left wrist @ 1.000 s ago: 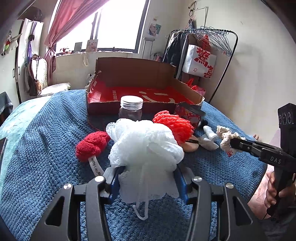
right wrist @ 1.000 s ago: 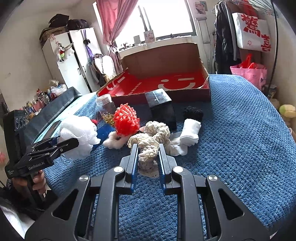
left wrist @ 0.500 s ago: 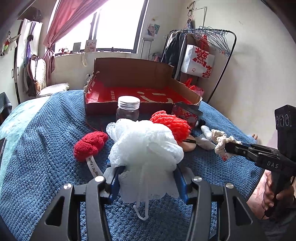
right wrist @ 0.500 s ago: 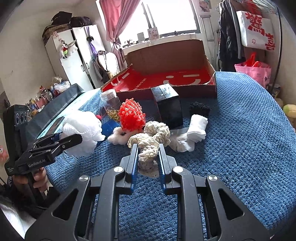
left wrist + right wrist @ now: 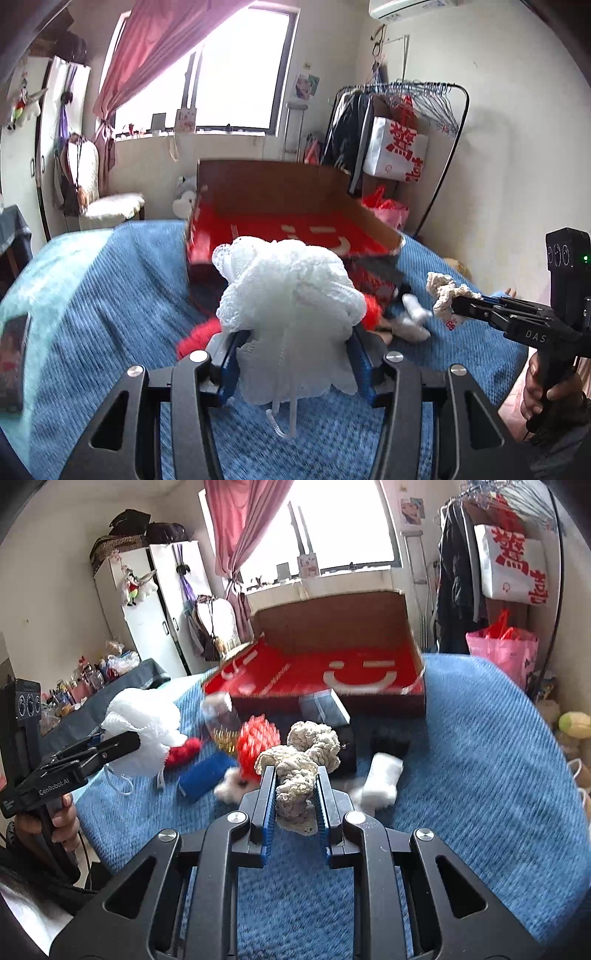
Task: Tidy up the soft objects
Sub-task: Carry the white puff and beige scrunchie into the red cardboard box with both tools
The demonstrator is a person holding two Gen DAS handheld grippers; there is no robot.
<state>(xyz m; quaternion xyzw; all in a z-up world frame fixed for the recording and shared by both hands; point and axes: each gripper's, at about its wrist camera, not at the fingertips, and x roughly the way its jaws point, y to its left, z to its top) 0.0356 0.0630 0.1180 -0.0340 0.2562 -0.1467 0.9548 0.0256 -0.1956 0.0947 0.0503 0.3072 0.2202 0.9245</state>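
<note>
My left gripper (image 5: 293, 345) is shut on a white mesh bath puff (image 5: 291, 291), held above the blue bedspread (image 5: 110, 314); the puff (image 5: 142, 731) also shows at the left of the right wrist view. My right gripper (image 5: 295, 782) is shut on a beige scrunchie (image 5: 301, 768), which appears at right in the left wrist view as well (image 5: 443, 293). Behind both stands an open cardboard box with a red inside (image 5: 332, 672). On the bed lie a red mesh ball (image 5: 256, 740), a small red knit piece (image 5: 184, 751), a blue cloth (image 5: 205, 777) and a white rolled cloth (image 5: 382, 777).
A glass jar (image 5: 221, 723) and a dark box (image 5: 327, 710) stand in front of the cardboard box. A clothes rack with bags (image 5: 399, 147) is at the right wall, a white wardrobe (image 5: 147, 605) at the left. A hand (image 5: 543, 387) holds the right gripper's handle.
My left gripper has risen with the white puff, so the box now looks lower and nearer and the jar is hidden behind the puff. The right gripper still holds the scrunchie and has lifted slightly.
</note>
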